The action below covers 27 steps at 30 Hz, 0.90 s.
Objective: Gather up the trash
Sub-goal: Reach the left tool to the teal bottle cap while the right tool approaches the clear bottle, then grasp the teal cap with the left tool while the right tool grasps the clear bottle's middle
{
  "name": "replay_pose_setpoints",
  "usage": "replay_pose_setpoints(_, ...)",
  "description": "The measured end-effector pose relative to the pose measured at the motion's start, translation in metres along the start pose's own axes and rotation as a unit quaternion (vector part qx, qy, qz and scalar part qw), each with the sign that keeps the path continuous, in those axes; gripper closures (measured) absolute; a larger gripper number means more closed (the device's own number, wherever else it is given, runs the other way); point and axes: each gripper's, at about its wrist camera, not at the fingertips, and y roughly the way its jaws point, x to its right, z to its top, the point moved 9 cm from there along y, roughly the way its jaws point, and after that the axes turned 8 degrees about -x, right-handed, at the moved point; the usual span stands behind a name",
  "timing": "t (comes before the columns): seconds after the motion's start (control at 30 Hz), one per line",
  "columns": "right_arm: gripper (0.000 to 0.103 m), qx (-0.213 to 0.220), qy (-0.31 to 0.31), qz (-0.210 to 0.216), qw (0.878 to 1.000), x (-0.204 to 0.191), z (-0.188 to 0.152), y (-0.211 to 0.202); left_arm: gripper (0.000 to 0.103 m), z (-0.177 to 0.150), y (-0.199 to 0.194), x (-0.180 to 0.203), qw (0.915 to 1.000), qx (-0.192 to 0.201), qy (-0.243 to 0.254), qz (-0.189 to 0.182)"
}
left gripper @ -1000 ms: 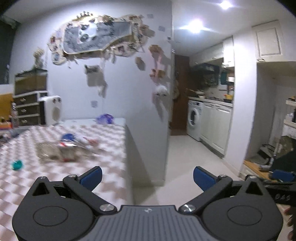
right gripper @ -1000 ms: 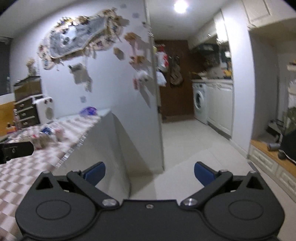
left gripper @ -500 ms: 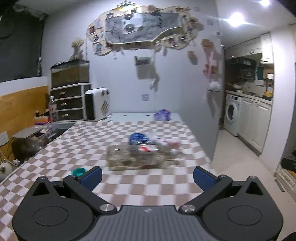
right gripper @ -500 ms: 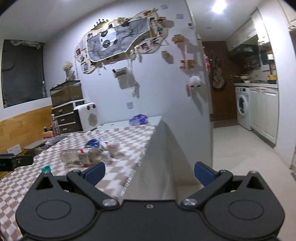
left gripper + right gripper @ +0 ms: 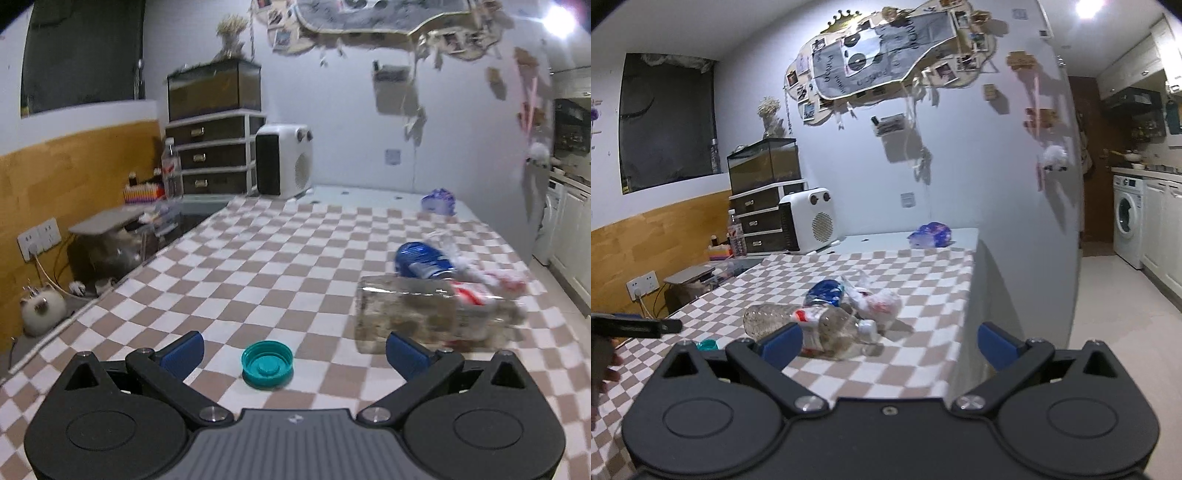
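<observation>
Near the worktop's (image 5: pixel 258 258) right edge, a clear bottle (image 5: pixel 424 314) lies crosswise, cap rightward; both grippers' (image 5: pixel 293 350) (image 5: pixel 888 341) jaws gape empty.

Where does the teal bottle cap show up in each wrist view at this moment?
Left wrist view: the teal cap lies open side up on the checkered cloth, low in the middle, between the open fingers of the left gripper.
Right wrist view: only a sliver of the cap shows at lower left, mostly hidden behind the gripper body.
Shared landmark: the clear plastic bottle lying on its side, right of the cap.
</observation>
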Motion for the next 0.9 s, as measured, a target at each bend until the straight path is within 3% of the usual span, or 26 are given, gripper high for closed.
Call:
replay_pose_setpoints(0.23, 0.01, -0.016, 0.05, 0.018, 0.998, -0.01, 0.018, 0.051, 0.0, -0.011, 0.06, -0.007, 0.9997, -0.021, -0.009, 0.01)
replay_pose_setpoints(0.43, 0.022, -0.049, 0.093, 0.009, 0.994, -0.009, 0.018, 0.106, 0.003, -0.023, 0.074, -0.016, 0.9999, -0.013, 0.002, 0.009)
replay_pose_setpoints(0.57, 0.031, -0.069, 0.114, -0.016, 0.991, -0.005, 0.016, 0.147, 0.003, -0.023, 0.075, -0.016, 0.9998, -0.012, -0.002, -0.014)
replay_pose_setpoints(0.7, 0.041, -0.089, 0.122, -0.041, 0.988, -0.002, 0.011, 0.184, 0.011, -0.023, 0.075, -0.016, 0.9998, -0.011, -0.006, -0.016)
replay_pose_setpoints(0.8, 0.041, -0.096, 0.123, -0.056, 0.986, -0.002, 0.009, 0.206, 0.013, -0.025, 0.075, -0.019, 0.9998, -0.015, -0.014, -0.009)
replay_pose_setpoints(0.9, 0.041, -0.093, 0.114, -0.089, 0.985, 0.001, 0.01, 0.222, 0.023, -0.025, 0.076, -0.021, 0.9995, -0.018, -0.02, -0.014)
